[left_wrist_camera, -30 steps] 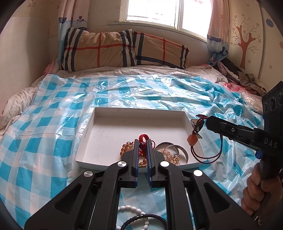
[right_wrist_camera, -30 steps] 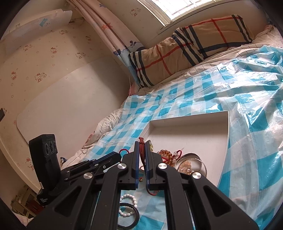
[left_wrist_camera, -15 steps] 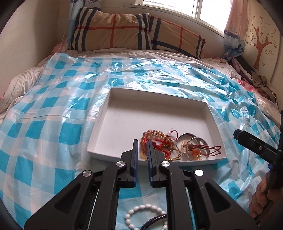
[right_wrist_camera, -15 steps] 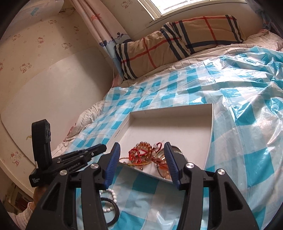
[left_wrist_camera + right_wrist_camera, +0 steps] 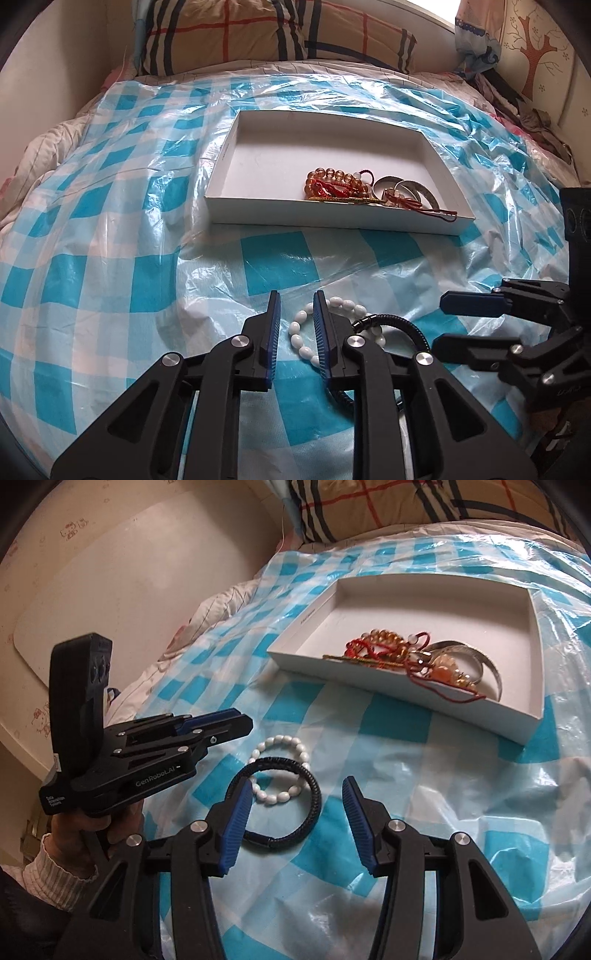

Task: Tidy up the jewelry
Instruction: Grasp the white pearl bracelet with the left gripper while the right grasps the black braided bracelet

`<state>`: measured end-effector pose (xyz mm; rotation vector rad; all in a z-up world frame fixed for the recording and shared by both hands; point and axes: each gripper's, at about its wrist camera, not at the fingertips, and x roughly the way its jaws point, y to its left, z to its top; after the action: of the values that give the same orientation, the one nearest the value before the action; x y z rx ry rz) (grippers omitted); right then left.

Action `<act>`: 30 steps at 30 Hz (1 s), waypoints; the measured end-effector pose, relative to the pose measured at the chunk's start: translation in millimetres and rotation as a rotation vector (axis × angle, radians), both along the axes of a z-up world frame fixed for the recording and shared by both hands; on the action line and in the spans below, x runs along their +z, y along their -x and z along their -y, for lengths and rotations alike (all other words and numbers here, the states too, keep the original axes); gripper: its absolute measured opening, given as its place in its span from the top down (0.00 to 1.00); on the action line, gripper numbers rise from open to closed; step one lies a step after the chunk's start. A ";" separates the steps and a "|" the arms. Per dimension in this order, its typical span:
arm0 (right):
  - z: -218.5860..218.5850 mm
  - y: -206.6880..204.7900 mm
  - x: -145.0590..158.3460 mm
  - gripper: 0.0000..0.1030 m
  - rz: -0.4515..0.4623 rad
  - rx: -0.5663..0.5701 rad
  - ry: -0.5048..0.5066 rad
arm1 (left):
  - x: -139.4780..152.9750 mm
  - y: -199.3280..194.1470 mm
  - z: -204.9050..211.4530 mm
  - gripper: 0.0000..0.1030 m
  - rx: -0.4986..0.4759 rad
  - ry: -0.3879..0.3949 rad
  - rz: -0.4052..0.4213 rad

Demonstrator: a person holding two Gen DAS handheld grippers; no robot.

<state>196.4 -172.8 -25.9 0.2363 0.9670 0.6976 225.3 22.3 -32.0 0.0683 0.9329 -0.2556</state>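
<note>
A white tray (image 5: 340, 221) (image 5: 399, 681) on the blue checked plastic sheet holds an amber bead bracelet (image 5: 334, 179) (image 5: 384, 637), red cord pieces (image 5: 424, 209) (image 5: 436, 681) and a silver bangle (image 5: 410, 186) (image 5: 480, 657). A white bead bracelet (image 5: 301, 341) (image 5: 279, 771) and a black bracelet (image 5: 399, 321) (image 5: 280, 801) lie overlapped on the sheet in front of the tray. My left gripper (image 5: 295, 301) (image 5: 225, 722) is slightly open and empty, its right finger over the white bracelet. My right gripper (image 5: 295, 790) (image 5: 450, 325) is open wide and empty, straddling the black bracelet.
Plaid pillows (image 5: 280, 29) lie at the head of the bed. A wall and a white board (image 5: 140, 583) stand to the left of the bed. Crumpled clothes (image 5: 528, 110) lie at the far right.
The right gripper dropped the red cord pendant into the tray and opened wide. Both grippers pulled back from the tray and lowered to the two bracelets on the sheet. The left jaws parted slightly.
</note>
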 end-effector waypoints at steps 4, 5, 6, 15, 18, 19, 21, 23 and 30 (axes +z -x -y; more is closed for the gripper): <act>-10.5 -4.0 -11.4 0.51 -0.024 -0.002 0.103 | 3.2 2.8 -0.1 0.75 0.003 0.007 0.007; -10.7 -3.4 -13.0 0.51 -0.020 -0.012 0.142 | 3.9 3.8 -0.3 0.73 0.003 0.006 0.008; -8.4 -1.7 -13.9 0.51 -0.015 -0.022 0.170 | 4.8 4.3 -0.8 0.73 0.004 0.005 0.009; 35.4 1.6 -11.8 0.51 -0.035 -0.135 0.186 | -2.2 9.2 5.7 0.69 -0.039 -0.044 -0.006; 26.7 0.8 -13.8 0.51 -0.025 -0.108 0.190 | -5.5 6.6 10.9 0.69 -0.050 -0.066 -0.004; 22.0 -0.5 -14.9 0.51 -0.022 -0.103 0.189 | -6.8 4.4 11.8 0.69 -0.051 -0.072 -0.005; 15.5 -1.6 -15.4 0.51 -0.009 -0.094 0.193 | -8.6 -0.3 13.4 0.69 -0.049 -0.082 -0.004; 9.4 0.0 -15.2 0.51 0.006 -0.074 0.201 | -11.6 -5.1 15.9 0.69 -0.060 -0.085 -0.011; 25.5 4.0 -11.6 0.56 0.037 -0.142 0.370 | -33.6 -3.2 26.9 0.69 -0.109 -0.200 -0.052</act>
<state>192.5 -198.3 -37.5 -0.0336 1.0142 0.3821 228.5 -4.7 -65.6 0.2985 1.0061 -0.2656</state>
